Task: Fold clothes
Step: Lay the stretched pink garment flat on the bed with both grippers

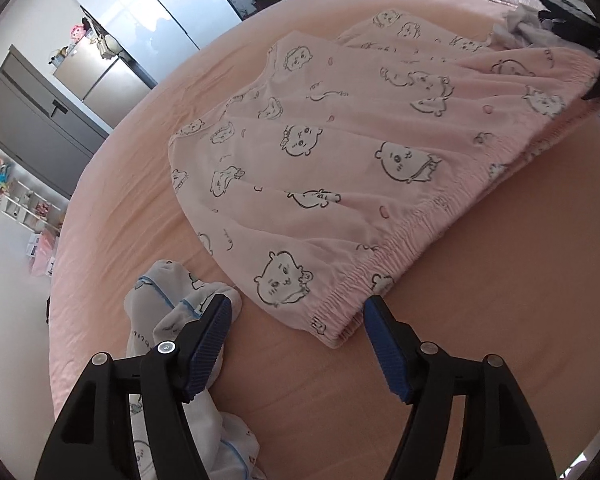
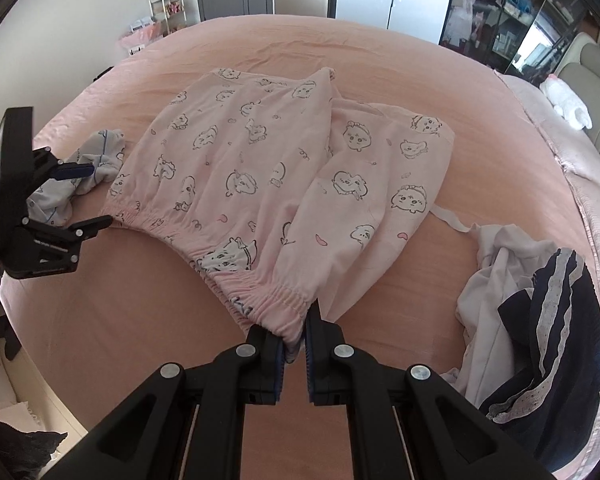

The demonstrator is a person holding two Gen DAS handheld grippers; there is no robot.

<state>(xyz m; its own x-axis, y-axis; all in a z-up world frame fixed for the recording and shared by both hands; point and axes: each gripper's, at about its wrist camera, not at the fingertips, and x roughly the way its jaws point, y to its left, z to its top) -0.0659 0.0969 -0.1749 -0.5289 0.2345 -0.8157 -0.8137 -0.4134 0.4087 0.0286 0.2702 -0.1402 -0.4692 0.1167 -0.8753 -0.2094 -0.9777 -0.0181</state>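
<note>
Spread flat on a pink bed [image 2: 120, 320], pink cartoon-print shorts [image 2: 236, 168] have their waistband pinched in the right gripper [image 2: 296, 344]; the left gripper [image 1: 298, 320] hovers near it, jaws wide

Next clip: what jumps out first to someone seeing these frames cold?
The pink cartoon-print pajama pants spread mid-bed, their elastic waistband pinched in the right gripper. The left gripper hangs open at the waistband's other end, beside a crumpled white garment. A dark lace-trimmed garment is heaped at the right.
</note>
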